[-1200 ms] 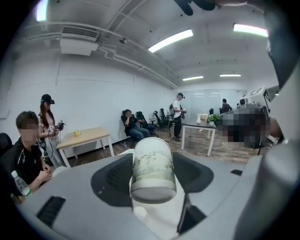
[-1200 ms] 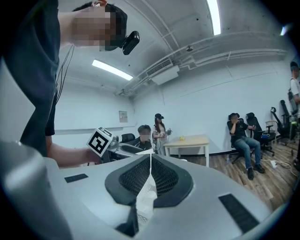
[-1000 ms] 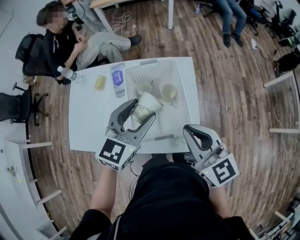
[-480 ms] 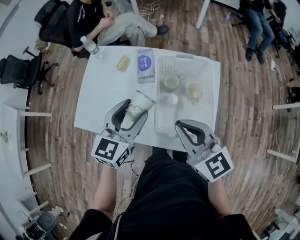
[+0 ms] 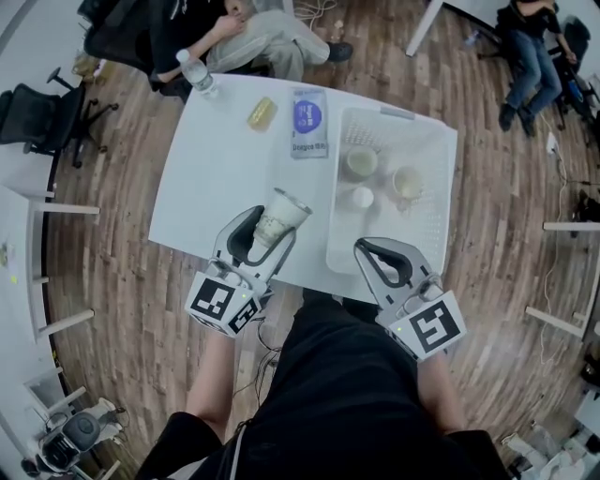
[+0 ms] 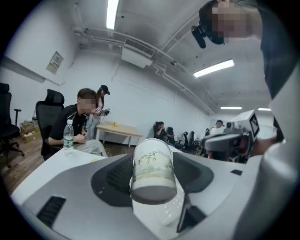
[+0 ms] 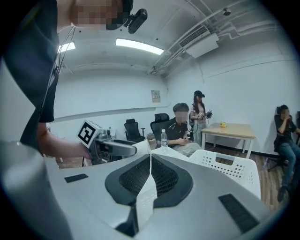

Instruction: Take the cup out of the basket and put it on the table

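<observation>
A pale cup (image 5: 278,217) with a bamboo print lies tilted between the fingers of my left gripper (image 5: 275,225), which is shut on it. It hangs over the white table (image 5: 202,183), just left of the white basket (image 5: 433,220). In the left gripper view the cup (image 6: 152,168) fills the gap between the jaws, base toward the camera. Two more cups (image 5: 361,162) (image 5: 407,181) stand inside the basket. My right gripper (image 5: 367,249) is shut and empty at the basket's near edge; in its own view the right gripper (image 7: 150,176) has its jaws pressed together.
On the table's far side lie a water bottle (image 5: 199,77), a yellow object (image 5: 262,112) and a blue-and-white packet (image 5: 307,122). A seated person (image 5: 253,28) is beyond the table. Office chairs (image 5: 33,117) stand at the left on the wooden floor.
My left gripper has carried the cup leftward, from above the basket's front corner to above the bare table beside it. The right gripper has stayed shut near the basket's front.
</observation>
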Motion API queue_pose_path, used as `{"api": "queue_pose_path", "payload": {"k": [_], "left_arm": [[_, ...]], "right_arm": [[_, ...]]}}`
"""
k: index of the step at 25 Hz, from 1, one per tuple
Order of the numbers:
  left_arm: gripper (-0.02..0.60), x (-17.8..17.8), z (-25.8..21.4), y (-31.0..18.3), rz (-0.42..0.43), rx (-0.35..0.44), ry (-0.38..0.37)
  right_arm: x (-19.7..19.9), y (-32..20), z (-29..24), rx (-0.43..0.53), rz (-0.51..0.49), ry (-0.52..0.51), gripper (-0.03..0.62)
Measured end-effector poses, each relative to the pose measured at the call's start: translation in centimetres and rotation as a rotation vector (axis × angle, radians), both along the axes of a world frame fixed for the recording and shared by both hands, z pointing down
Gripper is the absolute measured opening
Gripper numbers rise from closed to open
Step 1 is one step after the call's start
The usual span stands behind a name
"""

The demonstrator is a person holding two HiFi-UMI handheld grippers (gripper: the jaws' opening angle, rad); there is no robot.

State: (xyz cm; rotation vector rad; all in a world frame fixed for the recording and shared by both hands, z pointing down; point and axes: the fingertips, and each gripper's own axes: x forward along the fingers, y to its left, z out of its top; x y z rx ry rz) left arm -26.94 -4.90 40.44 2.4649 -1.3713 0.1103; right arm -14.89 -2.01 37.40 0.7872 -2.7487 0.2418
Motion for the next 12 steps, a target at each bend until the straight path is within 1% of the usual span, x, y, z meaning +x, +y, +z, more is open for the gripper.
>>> {"api": "queue_pose_path", "payload": {"k": [4,6,7,9,12], "left_arm": [[0.273,1.5,-4.7,0.7,0.067,0.087,0.145],[0.273,2.1,-6.4,1.2,0.108,0.119,0.21],[0.273,2.3,-6.9,1.4,0.128,0.131,0.228],[0.273,2.8,-7.3,1.8,0.168,0.144,0.221],[0.273,3.2,-6.4,2.2,0.217,0.141,0.148]], "right_arm": [[-2.3,-0.5,1.8,-0.013,-0.052,0.074,0.026],[-3.4,-0.9,2.2,-0.013,-0.067,0.086,0.026],[-3.8,-1.1,2.2,-0.011,-0.071,0.081,0.026],[-4.6,-1.4,1.8,-0.003,-0.075,0.06,0.026],[-5.2,-1.8,1.1,0.009,-0.077,0.039,0.026]]}}
